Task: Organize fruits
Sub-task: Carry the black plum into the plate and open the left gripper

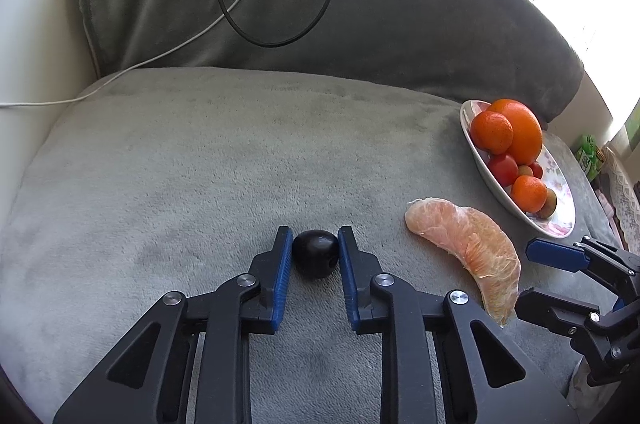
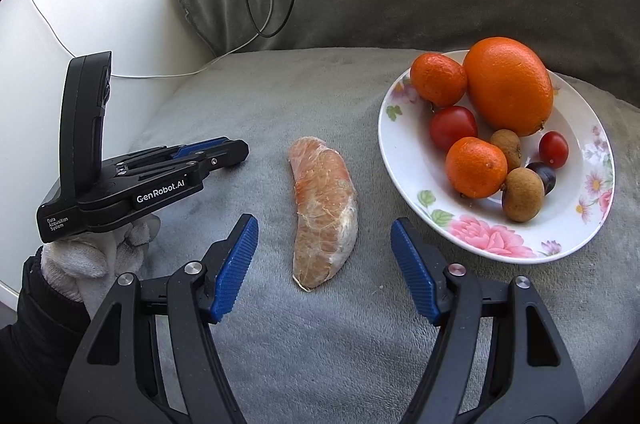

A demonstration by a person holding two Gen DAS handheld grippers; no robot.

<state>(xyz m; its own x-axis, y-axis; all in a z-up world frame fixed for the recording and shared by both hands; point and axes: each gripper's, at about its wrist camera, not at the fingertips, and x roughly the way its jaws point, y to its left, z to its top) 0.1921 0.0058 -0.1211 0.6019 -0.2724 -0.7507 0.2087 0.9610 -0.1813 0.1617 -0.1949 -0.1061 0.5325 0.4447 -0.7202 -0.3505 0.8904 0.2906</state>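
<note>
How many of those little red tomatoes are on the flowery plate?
2. The bigger tomato sits mid-plate, between the two mandarins; the smaller tomato lies toward the right, below the big orange. More could be hidden behind the piled fruit.

One large orange (image 2: 509, 85), two mandarins (image 2: 438, 78), two tomatoes (image 2: 453, 127), two longans (image 2: 523, 194), two dark plums (image 1: 315, 253), one pomelo segment (image 2: 325, 206)

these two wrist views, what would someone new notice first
Probably the flowered plate at the right of the grey cushion, piled with a big orange, tangerines, tomatoes and small brown fruits. Next, the peeled citrus segment lying alone on the cushion, just ahead of the open right gripper. To its left, the left gripper is closed on a small dark fruit.
</note>
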